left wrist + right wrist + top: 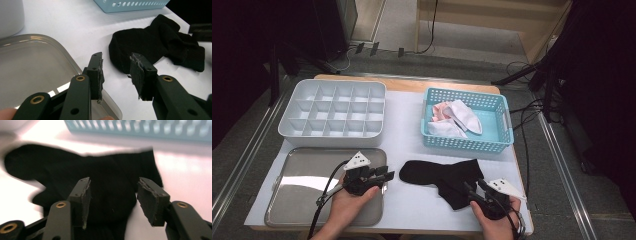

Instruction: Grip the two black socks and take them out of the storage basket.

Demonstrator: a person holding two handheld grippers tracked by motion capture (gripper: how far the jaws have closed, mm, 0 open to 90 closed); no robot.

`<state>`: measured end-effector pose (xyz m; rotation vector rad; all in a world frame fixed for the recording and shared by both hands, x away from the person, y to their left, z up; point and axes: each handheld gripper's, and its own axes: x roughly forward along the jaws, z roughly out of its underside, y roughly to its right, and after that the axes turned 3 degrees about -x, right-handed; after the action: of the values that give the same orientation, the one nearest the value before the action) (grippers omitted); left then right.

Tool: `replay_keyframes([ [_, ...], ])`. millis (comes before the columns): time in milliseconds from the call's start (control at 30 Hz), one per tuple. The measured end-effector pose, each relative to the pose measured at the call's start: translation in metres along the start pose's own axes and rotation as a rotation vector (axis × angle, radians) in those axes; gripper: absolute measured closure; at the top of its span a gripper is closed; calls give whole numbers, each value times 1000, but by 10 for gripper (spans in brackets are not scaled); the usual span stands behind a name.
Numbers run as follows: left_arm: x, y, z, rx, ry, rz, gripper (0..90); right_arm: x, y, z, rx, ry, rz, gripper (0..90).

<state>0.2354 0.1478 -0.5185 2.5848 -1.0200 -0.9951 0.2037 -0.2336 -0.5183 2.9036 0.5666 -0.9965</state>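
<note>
Nearest the high camera, two hands come in from the table's near edge, each carrying a black two-jaw hand-held tool. Over by the right-hand corner, the right gripper [475, 192] points at the crumpled black fabric sock [443, 179], which lies on the white table cover [404, 125] in front of the basket, between the two hands. In the right gripper view its jaws stand well apart, one on each side of the sock's dark bulk, with cloth beneath and beyond them; the pads [85, 195] press on nothing, and the picture is blurred, so whether the tips brush the fabric cannot be told. Nothing is held.

At the other side, the left gripper [386, 176] hovers at the right rim of the shallow silver metal tray [297, 195], aimed across the table toward the sock's rounded toe end. The left gripper view shows its jaws parted by a moderate gap, empty, with the tray's rounded corner [62, 53] below the near jaw and the sock [155, 45] lying just beyond the tips, not touching them.

Farther back, a white plastic box with many square compartments [333, 112] sits behind the tray, and a light blue perforated plastic basket [499, 125] holds a heap of white and pink-striped socks [454, 117].
</note>
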Motion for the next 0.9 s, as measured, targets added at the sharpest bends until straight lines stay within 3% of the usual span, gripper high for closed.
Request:
replay_keyframes([
  [67, 0, 0, 0, 0, 2, 0, 634, 5, -1, 2, -6, -16, 15, 466],
  [100, 0, 1, 0, 0, 1, 1, 634, 6, -2, 2, -4, -23, 29, 559],
  [167, 1, 1, 1, 2, -1, 5, 636, 4, -1, 2, -12, -32, 7, 787],
  [267, 1, 2, 1, 5, -3, 6, 637, 0, -2, -1, -10, -10, -4, 832],
  [367, 3, 4, 0, 8, -3, 8, 635, -9, -6, -11, -15, 51, -16, 836],
  [433, 5, 5, -1, 6, 0, 12, 634, -10, -13, -21, -18, 81, -64, 837],
  [600, 11, 13, -4, 25, -12, 27, 617, 14, -38, -50, -70, 86, -165, 834],
  [633, 13, 15, -5, 25, -15, 29, 611, 23, -42, -54, -91, 78, -186, 812],
  [667, 14, 16, -6, 27, -16, 33, 603, 40, -45, -59, -98, 70, -245, 634],
  [700, 14, 17, -7, 26, -16, 35, 603, 40, -45, -59, -98, 70, -245, 634],
  [733, 15, 18, -8, 32, -18, 34, 600, 43, -46, -60, -97, 73, -244, 571],
  [767, 16, 18, -8, 29, -15, 38, 596, 41, -44, -60, -89, 83, -220, 553],
  [833, 19, 18, -10, 26, -17, 40, 591, 32, -38, -58, -64, 105, -208, 522],
  [900, 22, 19, -11, 37, -17, 39, 586, 13, -28, -48, -37, 130, -159, 519],
])
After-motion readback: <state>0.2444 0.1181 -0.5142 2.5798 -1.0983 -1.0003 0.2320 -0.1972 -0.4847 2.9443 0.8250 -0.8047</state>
